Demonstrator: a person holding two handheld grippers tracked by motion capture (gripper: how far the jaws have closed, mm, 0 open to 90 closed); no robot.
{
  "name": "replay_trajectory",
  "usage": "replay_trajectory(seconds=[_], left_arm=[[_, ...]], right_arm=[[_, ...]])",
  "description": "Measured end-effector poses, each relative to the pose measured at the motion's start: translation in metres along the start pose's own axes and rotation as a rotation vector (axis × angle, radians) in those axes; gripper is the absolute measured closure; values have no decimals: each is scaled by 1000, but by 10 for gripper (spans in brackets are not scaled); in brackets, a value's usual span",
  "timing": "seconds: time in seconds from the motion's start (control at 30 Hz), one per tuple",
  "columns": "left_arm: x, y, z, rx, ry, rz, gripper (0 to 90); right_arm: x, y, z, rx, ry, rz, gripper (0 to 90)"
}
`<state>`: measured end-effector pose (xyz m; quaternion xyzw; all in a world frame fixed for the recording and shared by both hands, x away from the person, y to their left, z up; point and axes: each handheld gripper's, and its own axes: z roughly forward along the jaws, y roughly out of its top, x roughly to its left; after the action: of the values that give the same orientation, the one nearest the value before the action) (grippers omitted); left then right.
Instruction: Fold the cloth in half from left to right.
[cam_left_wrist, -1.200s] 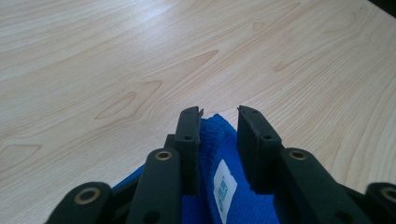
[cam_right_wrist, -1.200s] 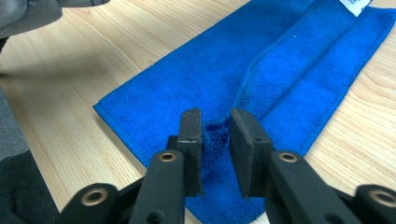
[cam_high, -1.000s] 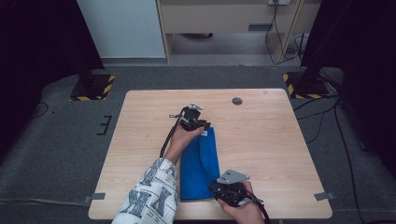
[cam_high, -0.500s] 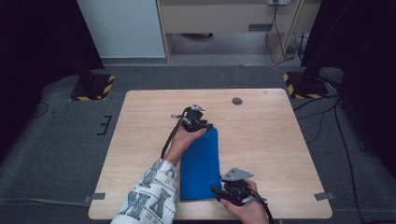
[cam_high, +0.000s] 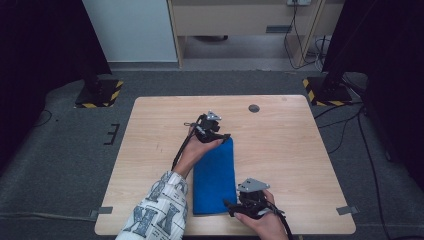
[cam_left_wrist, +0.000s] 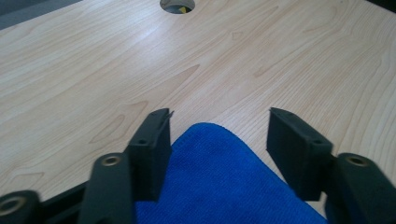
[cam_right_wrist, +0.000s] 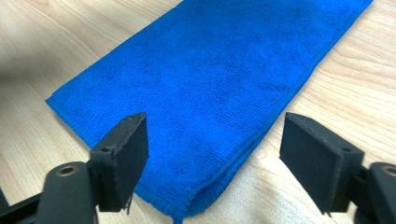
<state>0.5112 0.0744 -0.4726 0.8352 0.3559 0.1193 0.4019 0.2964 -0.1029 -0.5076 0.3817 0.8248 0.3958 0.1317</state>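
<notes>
Release step at the end of a fold, as I read it: blue microfibre cloth (cam_high: 215, 177) lies flat on the bench (cam_high: 300, 150) as a long folded strip, running from the far end near bench centre to the near edge on the person's side. Left hand-held gripper (cam_high: 223, 137) sits at the cloth's far end; in the left gripper view its jaws have just been opening and stand part-open, w/ the rounded far corner of the cloth (cam_left_wrist: 219, 172) between and below them, pads clear of the fabric, nothing held. Right hand-held gripper (cam_high: 231, 207) sits at the cloth's near right corner; in the right gripper view its jaws have likewise just been opening and stand wide, the doubled edge of the cloth (cam_right_wrist: 215, 93) between them on the bench, not pinched. Both hands approx. stationary. Fold edges look fairly even; layered hem visible at the near corner. Next move, by my judgement: either back both grippers off the cloth w/o dragging it, or re-grip one short end, both layers together, for a further fold along the length. Risk: a pad snagging the pile on withdrawal and pulling the top layer askew. A round cable hole (cam_high: 254, 108) sits well beyond the cloth, toward the bench's far edge.
</notes>
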Motion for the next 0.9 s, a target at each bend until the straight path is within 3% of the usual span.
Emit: replay_trajectory(seconds=[0.2, 0.4, 0.67, 0.9], left_arm=[[0, 0, -5, -2, 9, 25, 257], [4, -3, -10, 1, 20, 6, 149], [10, -17, -22, 13, 30, 13, 111], [23, -29, -36, 11, 52, 3, 125]], right_arm=[[-4, 3, 4, -12, -3, -12, 180], [-8, 8, 9, -17, 8, -16, 150], [-17, 19, 18, -18, 9, -24, 118], [-32, 31, 27, -21, 9, -11, 92]])
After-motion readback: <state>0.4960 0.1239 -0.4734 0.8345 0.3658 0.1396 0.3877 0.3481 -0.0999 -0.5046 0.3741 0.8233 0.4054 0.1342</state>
